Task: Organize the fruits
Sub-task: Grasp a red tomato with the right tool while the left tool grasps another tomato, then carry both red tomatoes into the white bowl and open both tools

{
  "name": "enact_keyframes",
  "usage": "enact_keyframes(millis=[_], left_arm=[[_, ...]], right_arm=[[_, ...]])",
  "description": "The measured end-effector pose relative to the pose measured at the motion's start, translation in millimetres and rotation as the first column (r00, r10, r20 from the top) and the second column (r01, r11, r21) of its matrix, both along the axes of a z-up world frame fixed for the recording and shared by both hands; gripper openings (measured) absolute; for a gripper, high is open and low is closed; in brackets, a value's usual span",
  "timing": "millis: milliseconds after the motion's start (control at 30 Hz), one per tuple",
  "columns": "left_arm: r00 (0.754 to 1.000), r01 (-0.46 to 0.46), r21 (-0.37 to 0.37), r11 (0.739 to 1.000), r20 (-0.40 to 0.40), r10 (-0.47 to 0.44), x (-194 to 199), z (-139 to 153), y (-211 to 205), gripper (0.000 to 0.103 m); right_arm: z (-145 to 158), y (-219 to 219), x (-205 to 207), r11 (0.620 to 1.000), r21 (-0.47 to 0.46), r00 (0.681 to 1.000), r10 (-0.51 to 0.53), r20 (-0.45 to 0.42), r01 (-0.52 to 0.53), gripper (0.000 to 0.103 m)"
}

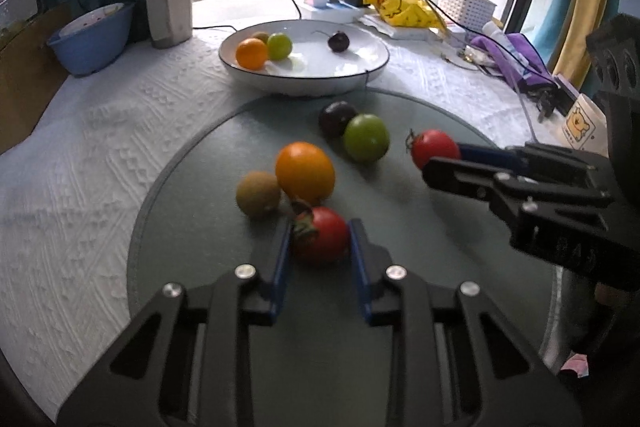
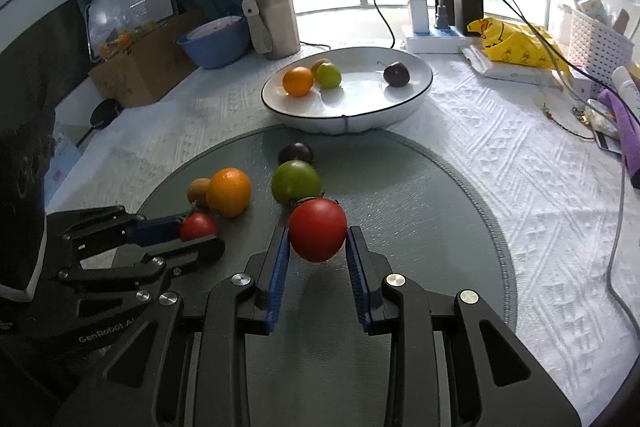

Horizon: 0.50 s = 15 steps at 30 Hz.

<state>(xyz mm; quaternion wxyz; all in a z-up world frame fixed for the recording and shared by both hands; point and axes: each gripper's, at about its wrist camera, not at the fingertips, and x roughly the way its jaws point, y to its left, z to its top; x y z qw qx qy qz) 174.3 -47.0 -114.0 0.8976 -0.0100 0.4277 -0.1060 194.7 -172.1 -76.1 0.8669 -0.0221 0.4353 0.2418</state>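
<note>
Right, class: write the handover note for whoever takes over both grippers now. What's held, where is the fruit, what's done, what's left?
Left gripper: shut on a red tomato with green calyx, low over the round grey-green mat.
Right gripper: shut on a second red tomato, lifted above the mat.
Done: the white round plate holds four fruits.
Left: both tomatoes, plus the orange, brown kiwi, green fruit and dark plum on the mat.
</note>
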Motion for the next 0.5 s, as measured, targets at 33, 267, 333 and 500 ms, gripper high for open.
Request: enact_keyframes(millis=[33,267,333,500], left_arm=[[1.000,0.003,-0.001,1.000,0.003,-0.003,-1.0,1.3,-0.7,0.029],[0.998,0.029,-0.010,1.000,0.049,-0.028,-9.3,19.1,-5.6,0.029],[0.998,0.034,-0.014,0.999,0.059,-0.033,-10.2,23.6,-6.0,0.029],[0.996,0.040,-0.019,0.999,0.085,-0.038,-8.2,34.7,-6.5,0.029]], right_arm=[[1.0,-0.4,-0.2,1.000,0.000,1.000,0.000,0.004,0.000,0.031],[11.3,-1.3,-3.9,1.000,-0.001,0.999,-0.007,0.032,0.007,0.031],[15.0,-1.4,-4.0,1.000,-0.002,0.999,-0.010,0.040,0.010,0.031],[25.1,-4.5,-2.6,1.000,-0.003,0.998,-0.018,0.062,0.018,0.031]])
